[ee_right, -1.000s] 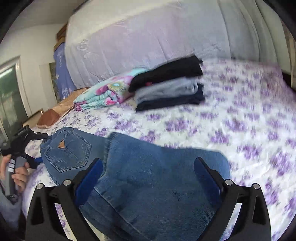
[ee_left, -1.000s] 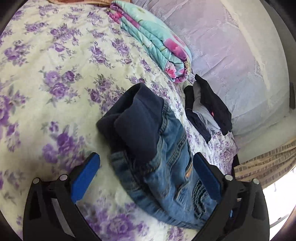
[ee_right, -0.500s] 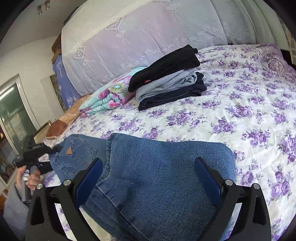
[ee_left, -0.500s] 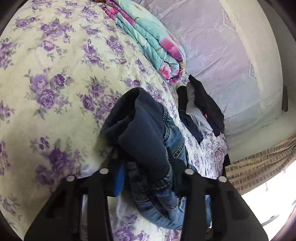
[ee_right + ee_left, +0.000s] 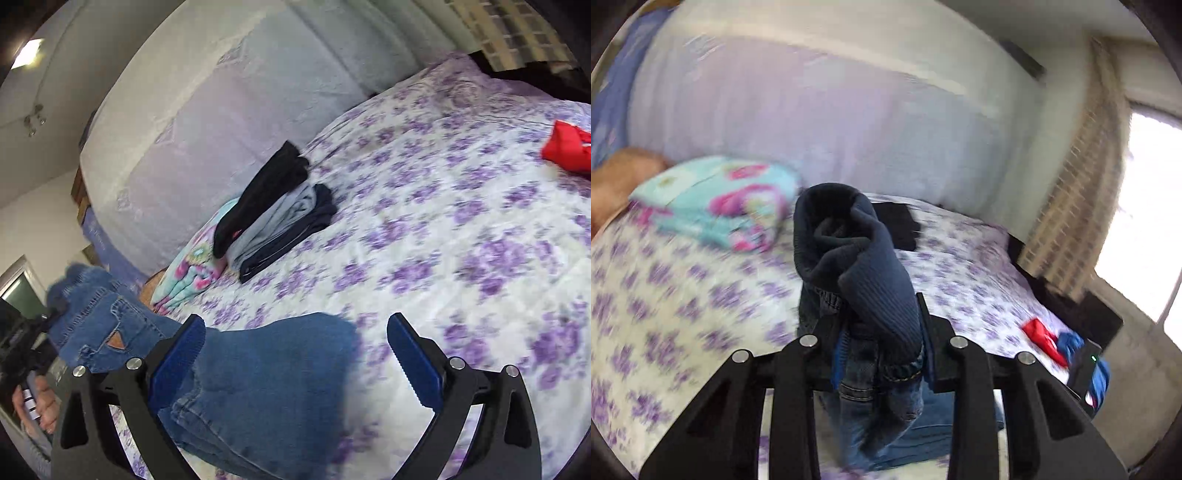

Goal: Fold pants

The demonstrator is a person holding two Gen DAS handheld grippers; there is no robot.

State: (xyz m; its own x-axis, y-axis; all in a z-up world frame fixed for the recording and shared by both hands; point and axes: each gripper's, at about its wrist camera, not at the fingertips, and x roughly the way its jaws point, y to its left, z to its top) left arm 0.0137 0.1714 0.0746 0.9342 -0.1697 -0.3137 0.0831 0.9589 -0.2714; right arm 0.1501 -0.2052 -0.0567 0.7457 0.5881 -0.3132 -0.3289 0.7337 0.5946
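Observation:
Blue jeans (image 5: 886, 417) with a dark navy ribbed waistband (image 5: 857, 266) lie on the flowered bedspread (image 5: 683, 295). My left gripper (image 5: 882, 350) has the waist end bunched between its blue pads, its jaws still closing on the cloth, and it holds that end up off the bed. In the right wrist view the raised waist part with a back pocket (image 5: 107, 325) hangs at the far left beside the left gripper (image 5: 22, 343). My right gripper (image 5: 295, 354) stands open, low over the folded leg part of the jeans (image 5: 277, 376), gripping nothing.
A stack of folded dark and grey clothes (image 5: 273, 210) and a folded turquoise floral blanket (image 5: 192, 273) lie near the cloth-covered headboard (image 5: 207, 122). A red garment (image 5: 565, 147) lies far right on the bed. A curtain and window (image 5: 1145, 221) are beyond the bed's edge.
My left gripper went from wide open around the waistband to shut on it, then rose and rolled, lifting that end. My right gripper rolled and shifted sideways, staying open.

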